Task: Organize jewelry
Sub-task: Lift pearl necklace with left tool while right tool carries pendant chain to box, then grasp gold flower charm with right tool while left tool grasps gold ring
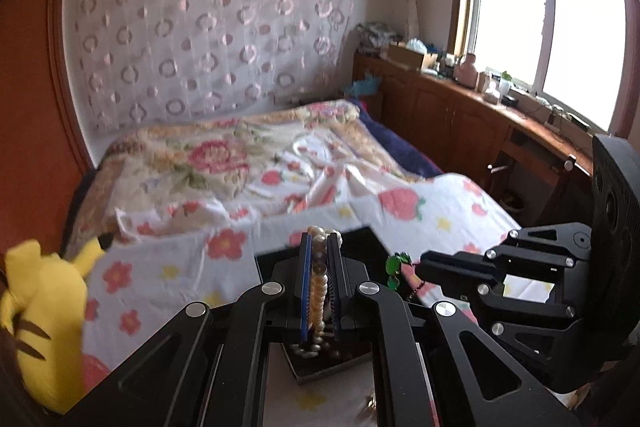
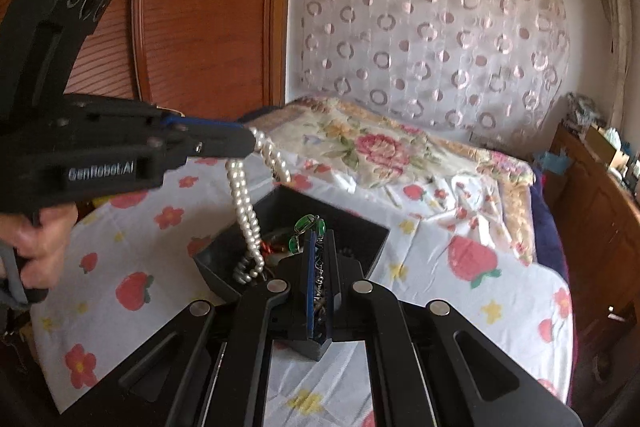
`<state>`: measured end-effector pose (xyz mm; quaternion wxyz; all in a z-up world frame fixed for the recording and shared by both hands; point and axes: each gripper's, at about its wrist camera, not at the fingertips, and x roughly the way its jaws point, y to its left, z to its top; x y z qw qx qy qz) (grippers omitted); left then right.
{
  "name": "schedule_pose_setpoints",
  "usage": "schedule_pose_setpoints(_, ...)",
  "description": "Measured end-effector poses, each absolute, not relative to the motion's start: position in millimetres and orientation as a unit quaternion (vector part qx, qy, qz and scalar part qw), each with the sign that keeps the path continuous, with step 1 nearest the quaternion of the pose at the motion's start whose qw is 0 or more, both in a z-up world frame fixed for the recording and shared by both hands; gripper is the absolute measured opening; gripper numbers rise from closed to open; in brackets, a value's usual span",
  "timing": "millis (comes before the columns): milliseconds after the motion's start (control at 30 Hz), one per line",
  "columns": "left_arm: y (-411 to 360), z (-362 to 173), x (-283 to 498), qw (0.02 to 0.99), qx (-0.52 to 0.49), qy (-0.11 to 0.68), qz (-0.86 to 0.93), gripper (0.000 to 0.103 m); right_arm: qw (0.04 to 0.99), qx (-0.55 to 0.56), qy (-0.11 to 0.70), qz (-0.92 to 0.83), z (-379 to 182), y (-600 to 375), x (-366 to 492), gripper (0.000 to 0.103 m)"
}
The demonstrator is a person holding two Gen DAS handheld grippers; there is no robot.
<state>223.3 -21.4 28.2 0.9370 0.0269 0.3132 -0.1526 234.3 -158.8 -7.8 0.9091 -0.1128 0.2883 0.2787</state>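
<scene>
My left gripper (image 1: pixel 320 239) is shut on a white pearl necklace (image 1: pixel 319 283), whose beads run between the blue pads. In the right wrist view the left gripper (image 2: pixel 250 141) comes in from the left, and the pearl necklace (image 2: pixel 245 205) hangs from it in loops down into an open black jewelry box (image 2: pixel 360 223) on the bed. My right gripper (image 2: pixel 320 239) is shut on a dark chain with green beads (image 2: pixel 308 225) just above the box. In the left wrist view the right gripper (image 1: pixel 424 265) sits to the right with the green beads (image 1: pixel 398 263) at its tip, beside the black box (image 1: pixel 360 243).
The box lies on a bed sheet (image 2: pixel 440 267) printed with strawberries and flowers. A yellow plush toy (image 1: pixel 40 307) lies at the left. A wooden cabinet (image 1: pixel 440 107) with clutter runs under the window. A wooden wardrobe (image 2: pixel 200 7) stands behind, and a person's hand (image 2: pixel 36 243) grips the left handle.
</scene>
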Motion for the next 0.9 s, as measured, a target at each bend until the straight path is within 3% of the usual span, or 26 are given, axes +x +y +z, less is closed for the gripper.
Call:
schedule_pose_setpoints(267,-15.0,-2.0,213.9,0.931,0.019,0.332,-0.148,0.010,0.903,-0.107,0.317,0.271,-31.9,-157.3,241.1,0.006)
schedule_pose_setpoints(433,-9.9,-8.9,196.1,0.934,0.020,0.328,-0.142,0.026,0.903,-0.102,0.311,0.278,-30.7,-162.1,225.3,0.006)
schedule_pose_setpoints(533,-6.0,-13.4,181.0,0.936,0.017,0.323,-0.141,0.045,0.899,-0.102,0.312,0.290,-32.8,-164.1,210.2,0.006)
schedule_pose_setpoints(667,0.4,-23.0,158.8,0.938,0.016,0.319,-0.135,0.071,0.885,-0.096,0.331,0.313,-46.3,-162.1,190.4,0.026)
schedule_pose_setpoints(700,2.2,-24.9,154.5,0.939,0.016,0.317,-0.132,0.077,0.882,-0.097,0.335,0.317,-49.9,-160.0,186.5,0.027)
schedule_pose_setpoints(900,14.1,-36.2,132.1,0.939,0.012,0.319,-0.126,0.082,0.857,-0.121,0.367,0.341,-76.0,-140.5,167.8,0.027)
